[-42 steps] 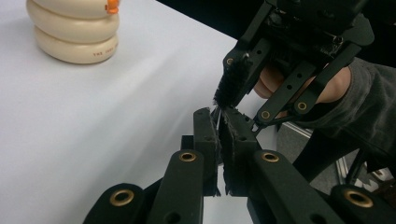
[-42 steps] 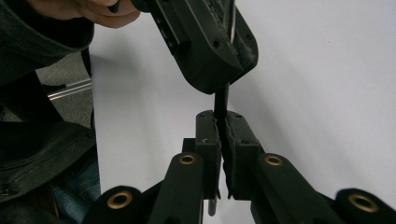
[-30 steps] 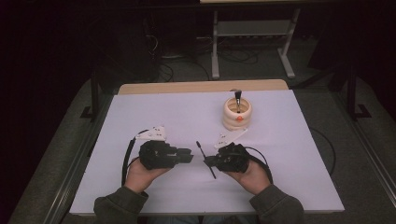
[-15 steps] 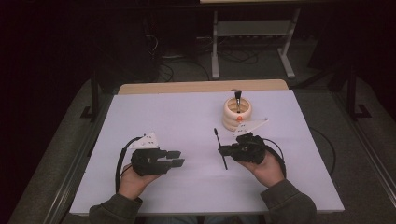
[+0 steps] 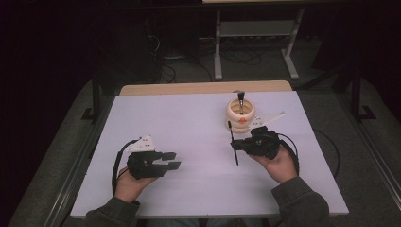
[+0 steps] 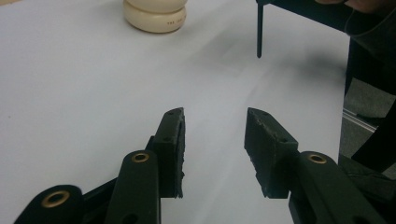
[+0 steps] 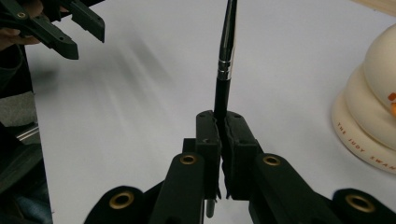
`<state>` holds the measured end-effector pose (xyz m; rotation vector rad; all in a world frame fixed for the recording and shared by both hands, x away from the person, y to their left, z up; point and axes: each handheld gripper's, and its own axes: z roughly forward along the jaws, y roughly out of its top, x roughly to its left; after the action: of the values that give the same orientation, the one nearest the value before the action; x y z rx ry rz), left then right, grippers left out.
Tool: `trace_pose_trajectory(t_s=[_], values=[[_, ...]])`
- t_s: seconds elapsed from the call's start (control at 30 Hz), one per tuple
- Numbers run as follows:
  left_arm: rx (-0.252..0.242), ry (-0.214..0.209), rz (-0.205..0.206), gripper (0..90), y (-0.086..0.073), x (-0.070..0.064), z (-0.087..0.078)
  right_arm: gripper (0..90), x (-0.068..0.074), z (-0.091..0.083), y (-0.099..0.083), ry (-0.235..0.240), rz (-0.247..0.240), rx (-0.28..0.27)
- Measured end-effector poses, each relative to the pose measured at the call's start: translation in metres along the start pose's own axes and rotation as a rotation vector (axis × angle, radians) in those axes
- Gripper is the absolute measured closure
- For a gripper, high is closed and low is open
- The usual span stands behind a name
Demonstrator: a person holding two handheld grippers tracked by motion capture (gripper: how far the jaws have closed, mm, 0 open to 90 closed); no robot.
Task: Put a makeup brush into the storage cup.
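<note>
A slim black brush [image 5: 232, 142] with a silver metal band [image 7: 224, 69] on its handle is pinched between the closed jaws of the right tool [image 5: 242, 143]. It stands roughly upright above the white surface [image 5: 189, 123], just beside a cream, ring-stacked ceramic holder [image 5: 240, 115] that has another dark brush [image 5: 240, 100] standing in it.

Brush [image 7: 223, 70] tip cut off, top edge
</note>
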<state>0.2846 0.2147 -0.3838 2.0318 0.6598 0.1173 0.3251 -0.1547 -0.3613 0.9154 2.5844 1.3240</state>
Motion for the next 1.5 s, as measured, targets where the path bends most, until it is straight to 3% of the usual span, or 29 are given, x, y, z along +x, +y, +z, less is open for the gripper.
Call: trace_pose_trajectory(t_s=[0.2, 0.37, 0.5, 0.63, 0.83, 1.37, 1.5], values=[[0.018, 0.026, 0.037, 57.7, -0.001, -0.001, -0.001, 84.9, -0.005, -0.006, 0.009, 0.03, -0.013, 0.028], [0.005, 0.028, 0.019, 57.1, -0.002, 0.001, -0.004, 85.0, -0.009, -0.011, 0.014, 0.034, -0.008, 0.034], [0.007, 0.034, 0.022, 57.0, -0.003, 0.004, -0.005, 85.0, -0.011, -0.011, 0.018, 0.025, 0.006, 0.07], [0.003, 0.036, 0.015, 56.7, -0.004, 0.005, -0.006, 85.0, -0.014, -0.014, 0.023, 0.03, 0.023, 0.059], [-0.002, 0.034, 0.026, 56.2, -0.003, 0.007, -0.007, 85.0, -0.014, -0.017, 0.031, 0.043, 0.01, 0.07], [-0.011, 0.044, 0.014, 54.9, -0.004, 0.008, -0.01, 85.0, -0.017, -0.018, 0.05, 0.019, -0.013, 0.042], [-0.011, 0.043, 0.014, 54.2, -0.004, 0.009, -0.011, 85.0, -0.021, -0.019, 0.055, 0.013, 0.005, 0.034]])
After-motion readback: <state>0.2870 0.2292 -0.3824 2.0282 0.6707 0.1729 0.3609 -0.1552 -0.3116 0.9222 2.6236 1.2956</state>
